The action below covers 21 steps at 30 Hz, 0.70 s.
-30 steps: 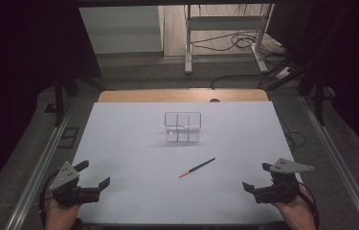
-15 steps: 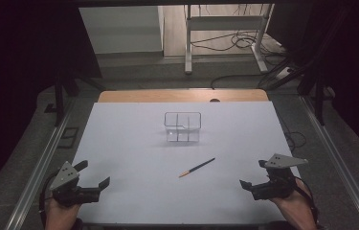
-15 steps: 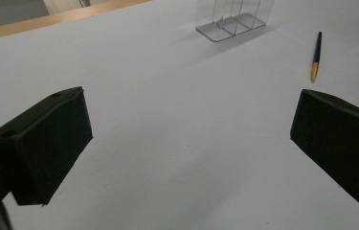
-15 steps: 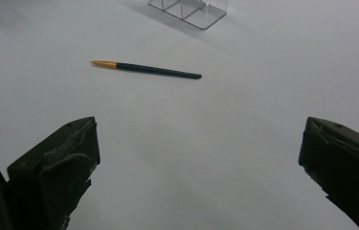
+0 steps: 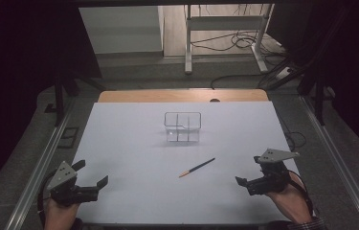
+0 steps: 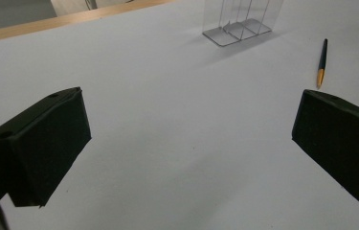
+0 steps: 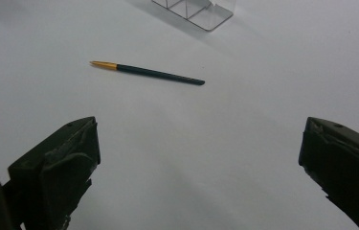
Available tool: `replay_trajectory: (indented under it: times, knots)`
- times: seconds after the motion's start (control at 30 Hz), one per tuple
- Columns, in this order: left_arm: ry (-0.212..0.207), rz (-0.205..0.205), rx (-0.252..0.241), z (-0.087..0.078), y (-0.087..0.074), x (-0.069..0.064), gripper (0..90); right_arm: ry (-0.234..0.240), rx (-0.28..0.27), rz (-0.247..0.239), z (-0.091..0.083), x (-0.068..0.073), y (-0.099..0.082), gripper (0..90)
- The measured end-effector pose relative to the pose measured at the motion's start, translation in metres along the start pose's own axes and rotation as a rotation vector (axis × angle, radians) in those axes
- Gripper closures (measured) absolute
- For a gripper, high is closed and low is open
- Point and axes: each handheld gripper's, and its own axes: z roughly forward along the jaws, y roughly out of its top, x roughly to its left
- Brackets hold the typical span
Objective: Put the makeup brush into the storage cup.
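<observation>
- Slim dark pen with an orange-gold tip (image 5: 197,167) lies flat on the white tabletop (image 5: 129,143), near the middle, a little toward the person's side and right of centre.
- High view: its long axis runs on a diagonal. The orange-gold tip points toward the near left; the dark end points toward the far right.
- Right gripper view: the same pen (image 7: 147,72) lies almost crosswise ahead of the jaws, tip to that view's left. Nothing touches it.
- Left gripper view: the pen (image 6: 322,62) sits far off at the upper right, tip end nearer the camera.
- Clear plastic box with inner dividers (image 5: 182,127) stands upright beyond the pen, apart from it, toward the table's far half.
- Left black two-jaw gripper (image 5: 92,175), held in a hand at the near left corner: jaws spread wide, nothing between them, well apart from the pen.
- Right black two-jaw gripper (image 5: 247,173), held in a hand at the near right: jaws also spread wide and empty, aimed toward the pen and nearer to it than the left one.
</observation>
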Motion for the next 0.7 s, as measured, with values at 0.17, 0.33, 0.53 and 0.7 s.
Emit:
replay_trajectory:
  times: [0.17, 0.33, 0.53, 0.7]
  knots:
    - [-0.001, -0.003, 0.000, 0.000, 0.000, 0.000, 0.0, -0.002, 0.015, -0.027, 0.003, 0.000, 0.004, 1.0]
    - [-0.001, -0.003, 0.005, 0.000, 0.000, 0.000, 0.0, -0.001, 0.031, -0.047, 0.007, -0.001, 0.009, 1.1]
    - [-0.006, -0.004, 0.007, 0.001, 0.000, 0.000, 0.0, -0.001, 0.055, -0.067, 0.012, -0.002, 0.015, 1.1]
    - [-0.010, 0.002, 0.015, 0.001, 0.000, -0.001, 0.0, 0.002, 0.079, -0.083, 0.017, -0.002, 0.019, 1.1]
